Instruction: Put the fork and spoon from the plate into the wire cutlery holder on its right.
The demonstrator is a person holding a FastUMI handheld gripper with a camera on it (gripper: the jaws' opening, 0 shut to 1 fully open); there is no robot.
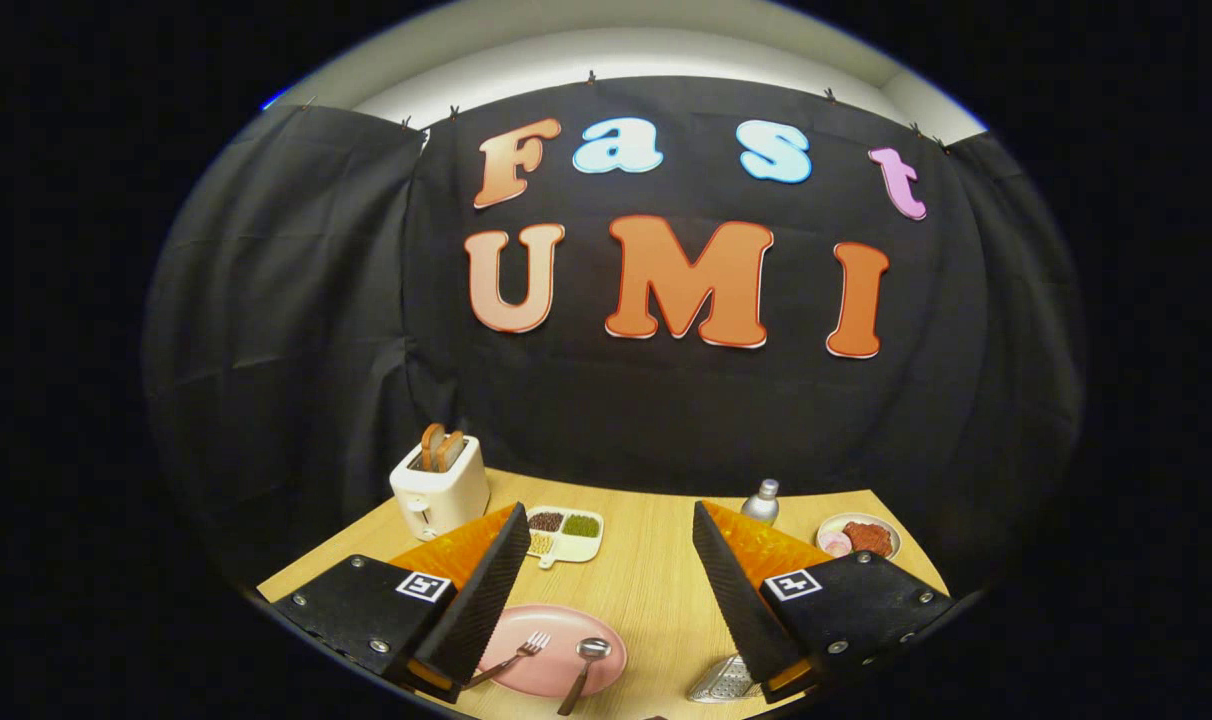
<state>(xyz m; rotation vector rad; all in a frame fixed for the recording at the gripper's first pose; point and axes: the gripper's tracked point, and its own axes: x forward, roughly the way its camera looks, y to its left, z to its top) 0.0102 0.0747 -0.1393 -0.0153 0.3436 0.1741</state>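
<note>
A pink plate (556,668) lies on the wooden table (646,590) just ahead of my left finger. On it rest a fork (519,657), tines pointing away, and a spoon (584,668) to its right, bowl pointing away. The wire cutlery holder (723,682) sits to the right of the plate, partly hidden behind my right finger. My gripper (606,600) hovers above the table, open wide, with nothing between its fingers. The plate and spoon lie in the gap between the fingers, lower down.
A white toaster (440,487) with bread slices stands at the back left. A divided white dish (564,532) of grains sits mid-table. A small silver bottle (762,502) and a bowl of food (858,538) are at the back right.
</note>
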